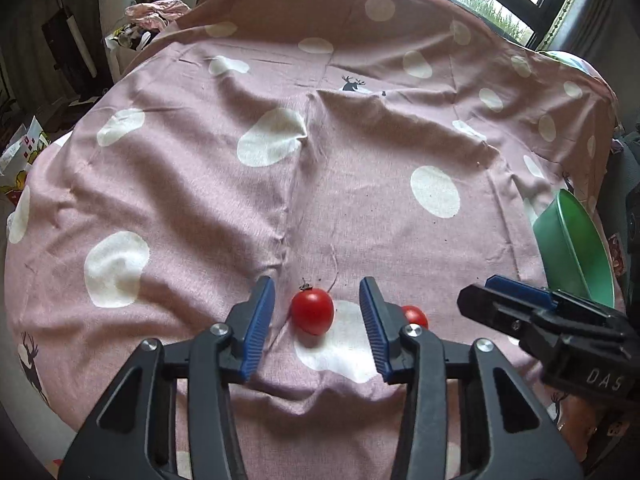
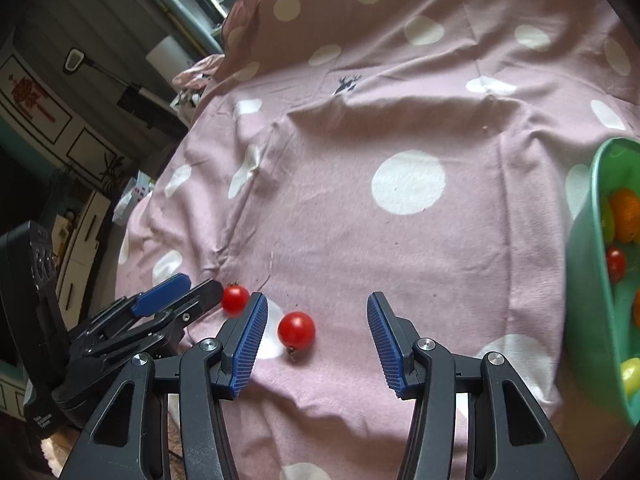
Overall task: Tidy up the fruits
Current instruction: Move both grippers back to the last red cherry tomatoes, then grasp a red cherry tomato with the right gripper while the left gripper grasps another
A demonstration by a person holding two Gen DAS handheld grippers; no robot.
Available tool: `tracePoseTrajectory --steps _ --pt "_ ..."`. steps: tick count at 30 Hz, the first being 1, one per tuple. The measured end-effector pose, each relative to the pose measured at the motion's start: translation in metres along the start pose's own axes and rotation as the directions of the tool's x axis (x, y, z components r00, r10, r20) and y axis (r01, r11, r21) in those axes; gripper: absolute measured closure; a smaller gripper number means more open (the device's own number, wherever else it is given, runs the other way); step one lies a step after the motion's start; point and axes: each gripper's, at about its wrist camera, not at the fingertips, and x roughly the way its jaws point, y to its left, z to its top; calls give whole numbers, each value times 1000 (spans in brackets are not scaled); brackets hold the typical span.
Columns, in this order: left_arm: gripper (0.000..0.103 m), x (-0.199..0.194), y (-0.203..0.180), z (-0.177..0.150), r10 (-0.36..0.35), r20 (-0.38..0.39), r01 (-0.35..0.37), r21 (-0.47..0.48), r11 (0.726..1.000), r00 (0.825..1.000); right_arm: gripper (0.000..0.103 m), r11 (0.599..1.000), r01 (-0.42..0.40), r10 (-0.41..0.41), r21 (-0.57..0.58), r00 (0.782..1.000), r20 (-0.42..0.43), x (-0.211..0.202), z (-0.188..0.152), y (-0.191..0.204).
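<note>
Two red cherry tomatoes lie on the pink spotted cloth (image 1: 192, 184). The first tomato (image 1: 312, 311), stem up, sits between the fingers of my left gripper (image 1: 317, 292). That gripper is open, with a gap on both sides of the fruit. In the right wrist view the same tomato (image 2: 235, 299) lies at the tips of the left gripper (image 2: 202, 283). The second tomato (image 2: 296, 330) rests between the fingers of my open right gripper (image 2: 317, 300), closer to its left pad and untouched. It peeks out as the second tomato (image 1: 415, 316) behind my left gripper's right finger, near the right gripper (image 1: 480, 292).
A green bowl (image 2: 588, 280) stands at the right edge of the cloth, holding several small fruits, orange, red and yellow-green. It shows as the green bowl (image 1: 576, 248) in the left wrist view. The cloth is wrinkled, with a raised fold down the middle. Clutter and furniture lie beyond its left edge.
</note>
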Motion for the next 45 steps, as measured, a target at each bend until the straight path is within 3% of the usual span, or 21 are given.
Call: tracePoseTrajectory --steps 3,10,13,21,28,33,38,45 --pt "72 10 3 0 -6 -30 5 -12 1000 1000 50 1000 12 -13 -25 999 -42 15 -5 8" --pt "74 19 0 0 19 -49 -19 -6 1000 999 61 999 -7 2 -53 996 -92 33 -11 16" --pt "75 21 -2 0 35 -57 -35 -1 999 998 64 998 22 -27 -51 994 -105 39 -13 15" --pt "78 25 -5 2 62 -79 -62 -2 998 995 67 999 15 -19 -32 994 -110 43 -14 11" --pt "75 37 -3 -1 20 -146 -28 -51 998 989 73 1000 18 -21 -23 992 -124 46 -15 7" --pt "76 36 -12 -5 71 -117 -74 -20 997 991 73 999 30 -28 16 995 -96 36 -10 -7" --pt "76 29 -26 -5 53 -97 -54 -6 999 994 73 998 28 -25 58 998 -52 19 -4 -20" --pt "76 -14 -75 2 16 57 -22 96 995 998 73 991 25 -37 133 996 85 -30 5 -45"
